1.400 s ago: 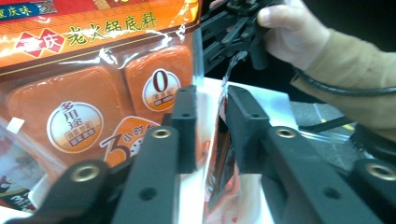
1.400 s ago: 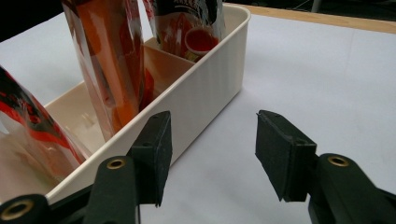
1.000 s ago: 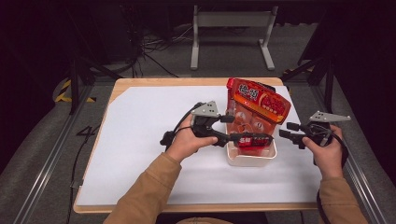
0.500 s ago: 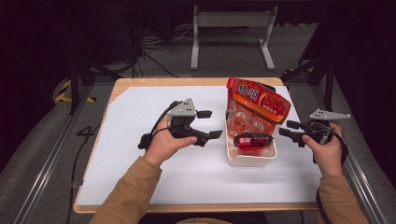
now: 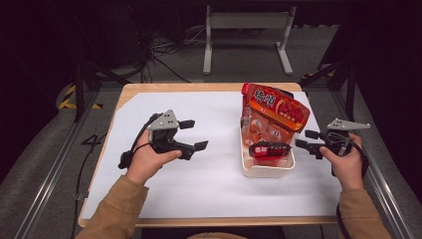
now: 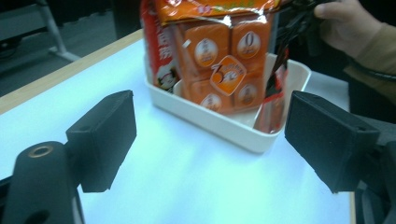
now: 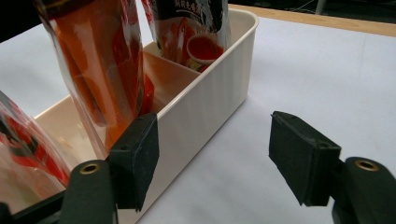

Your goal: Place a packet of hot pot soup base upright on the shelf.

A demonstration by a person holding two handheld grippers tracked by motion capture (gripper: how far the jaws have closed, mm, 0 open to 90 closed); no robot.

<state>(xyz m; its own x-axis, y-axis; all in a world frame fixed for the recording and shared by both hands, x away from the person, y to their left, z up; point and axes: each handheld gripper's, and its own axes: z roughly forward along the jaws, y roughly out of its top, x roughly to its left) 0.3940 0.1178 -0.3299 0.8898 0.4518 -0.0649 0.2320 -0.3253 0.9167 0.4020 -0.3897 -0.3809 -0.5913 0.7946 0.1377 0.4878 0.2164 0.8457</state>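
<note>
Releasing: we are finishing the packing; the left tool (image 5: pixel 193 134) is standing apart and empty over the table (image 5: pixel 214 194), its jaws having just been opening.
Right tool (image 5: pixel 308 138): we are holding it apart, empty, just beside the white bin (image 5: pixel 266 170), jaws likewise just widened.
Snack bag (image 5: pixel 275 107): standing in the bin, long axis upright, leaning toward the far right.
Next: probably we are withdrawing both hands.

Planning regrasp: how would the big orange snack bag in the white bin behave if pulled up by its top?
The big orange snack bag is crinkly film, so it would probably flex and feel slippery. It seems light: just small packets inside. It stands taller than the white bin, leaning, so a pull could tip it or drag the bin along.
</note>
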